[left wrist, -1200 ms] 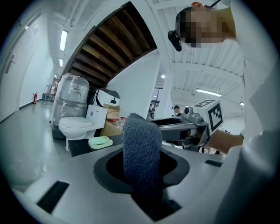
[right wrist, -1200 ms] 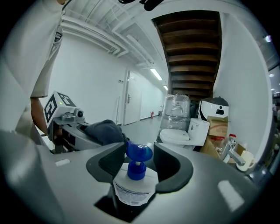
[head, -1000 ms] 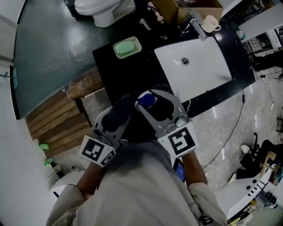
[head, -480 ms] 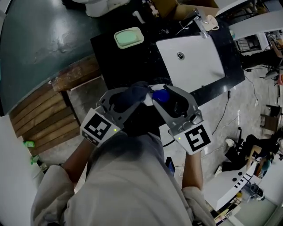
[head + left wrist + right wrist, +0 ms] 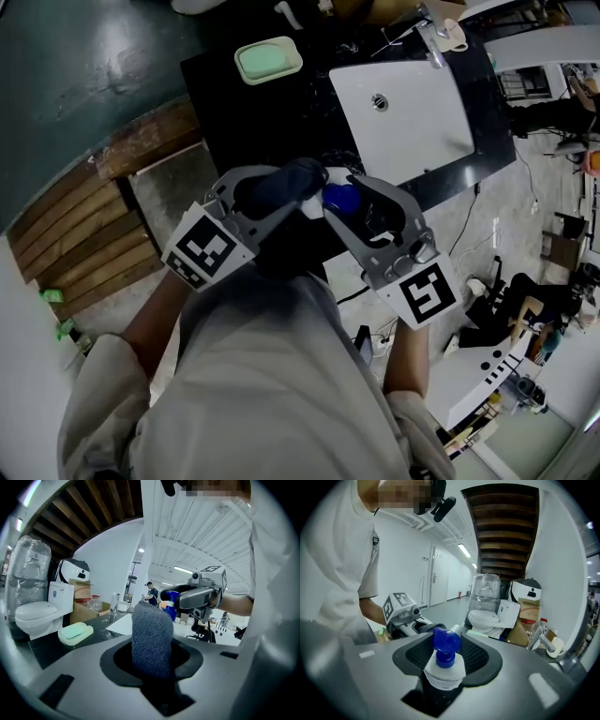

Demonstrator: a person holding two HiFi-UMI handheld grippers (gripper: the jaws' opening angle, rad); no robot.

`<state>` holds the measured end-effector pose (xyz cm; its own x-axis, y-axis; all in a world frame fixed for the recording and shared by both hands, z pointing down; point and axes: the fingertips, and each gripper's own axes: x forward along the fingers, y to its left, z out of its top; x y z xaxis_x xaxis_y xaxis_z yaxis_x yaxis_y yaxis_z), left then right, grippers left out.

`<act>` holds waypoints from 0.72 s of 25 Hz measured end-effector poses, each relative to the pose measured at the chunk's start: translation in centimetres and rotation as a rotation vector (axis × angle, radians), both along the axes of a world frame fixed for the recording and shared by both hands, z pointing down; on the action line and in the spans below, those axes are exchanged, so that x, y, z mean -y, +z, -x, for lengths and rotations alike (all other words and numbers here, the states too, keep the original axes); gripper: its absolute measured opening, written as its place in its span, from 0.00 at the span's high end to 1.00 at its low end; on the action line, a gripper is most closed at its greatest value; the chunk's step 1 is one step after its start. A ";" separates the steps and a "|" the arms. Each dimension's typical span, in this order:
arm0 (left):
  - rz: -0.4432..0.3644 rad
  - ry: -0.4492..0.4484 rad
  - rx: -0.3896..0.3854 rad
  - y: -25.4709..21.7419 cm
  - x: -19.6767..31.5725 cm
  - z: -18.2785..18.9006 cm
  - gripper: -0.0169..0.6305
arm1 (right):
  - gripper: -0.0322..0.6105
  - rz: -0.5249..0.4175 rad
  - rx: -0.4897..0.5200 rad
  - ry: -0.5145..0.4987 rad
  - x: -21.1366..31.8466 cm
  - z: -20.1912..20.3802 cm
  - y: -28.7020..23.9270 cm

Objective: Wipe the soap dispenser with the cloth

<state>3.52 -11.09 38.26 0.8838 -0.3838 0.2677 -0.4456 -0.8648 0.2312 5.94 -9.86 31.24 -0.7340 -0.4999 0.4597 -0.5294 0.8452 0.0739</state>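
Grey-blue towelling, a thick folded cloth (image 5: 151, 637), stands upright between the jaws of the left gripper (image 5: 152, 660), which are closed narrowly on its lower part so that its rounded top sticks out past the tips. The right gripper (image 5: 445, 660) has its jaws clamped on a white plastic soap dispenser (image 5: 443, 677). The bottle's shoulder and blue pump head (image 5: 446, 641) rise clear of the black ribbed pads.

From the head view, both grippers are held close in front of the person's chest, angled towards each other, above the near edge of the glossy black countertop (image 5: 253, 122). The cloth's top and the pump head are just beside one another. Whether they touch cannot be made out. The left gripper view shows the blue pump directly behind the cloth's top, and the right gripper view shows a dark fold of cloth directly behind the pump.

On the countertop, a pale green rectangular soap dish (image 5: 268, 60) lies near the far left corner, well apart from the grippers. A white rectangular sink basin (image 5: 412, 122) is set into the right part, with a chrome tap (image 5: 431, 42) and a white cup (image 5: 452, 36) at its far edge. Beyond the countertop's left end stands a white toilet (image 5: 35, 611), and brown wooden slats (image 5: 75, 244) cover the floor to the left.
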 end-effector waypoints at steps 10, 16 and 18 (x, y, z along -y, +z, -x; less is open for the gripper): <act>-0.003 0.048 0.095 2.1 0.6 -0.6 0.78 | 0.68 -0.004 0.018 -0.019 -0.2 -0.1 0.0; -0.072 0.083 0.234 3.5 0.9 -0.5 0.78 | 0.68 -0.001 0.015 -0.024 -0.3 -0.2 0.1; -0.098 0.099 0.272 3.9 0.8 -0.5 0.78 | 0.68 -0.002 0.017 -0.022 -0.4 -0.2 0.1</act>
<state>4.03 -11.93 42.14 0.8188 -0.3354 0.4659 -0.3926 -0.9193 0.0281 6.09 -9.49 31.34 -0.7523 -0.4847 0.4463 -0.5120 0.8564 0.0671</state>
